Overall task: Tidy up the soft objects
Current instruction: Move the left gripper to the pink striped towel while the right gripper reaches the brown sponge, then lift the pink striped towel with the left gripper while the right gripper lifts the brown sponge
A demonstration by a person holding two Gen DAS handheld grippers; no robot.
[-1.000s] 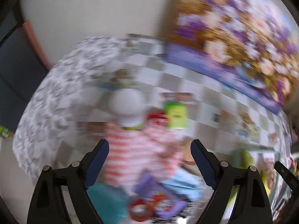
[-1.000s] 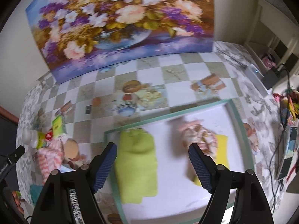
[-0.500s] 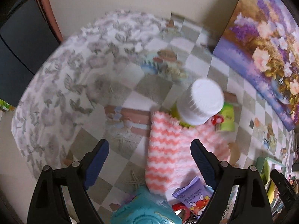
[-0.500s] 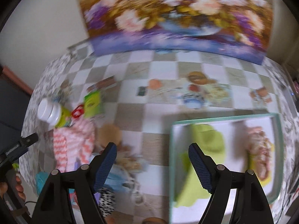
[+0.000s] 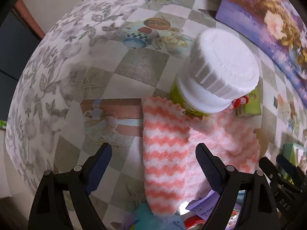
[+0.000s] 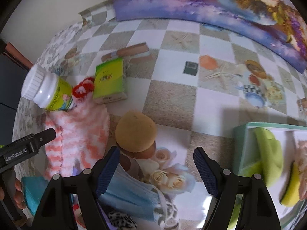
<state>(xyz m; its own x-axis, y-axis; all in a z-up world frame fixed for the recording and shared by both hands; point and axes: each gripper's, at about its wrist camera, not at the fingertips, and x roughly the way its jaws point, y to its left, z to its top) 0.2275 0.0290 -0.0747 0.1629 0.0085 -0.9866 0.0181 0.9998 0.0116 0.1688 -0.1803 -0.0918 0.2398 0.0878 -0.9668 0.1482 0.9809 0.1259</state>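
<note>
Checkered oilcloth (image 5: 140,65) covered the table, with a flower painting (image 6: 220,2) propped behind. Touching a white-capped green bottle (image 5: 214,76), the pink-and-white striped fuzzy cloth (image 5: 165,153) lay between the spread fingers of the left gripper (image 5: 153,159). Near the bottle, the right gripper (image 6: 156,164) hung spread too, empty, just beside a cork-lidded jar (image 6: 136,132) and a blue face mask (image 6: 130,193).

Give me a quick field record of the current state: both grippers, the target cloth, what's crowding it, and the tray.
left gripper: open, over the striped cloth
right gripper: open, empty, near the round brown lid
striped cloth: pink and white, flat on the table, not gripped
white-capped bottle: at the cloth's far edge
green box: beside the bottle
tray: holds a green cloth
blue face mask: under the right gripper
</note>
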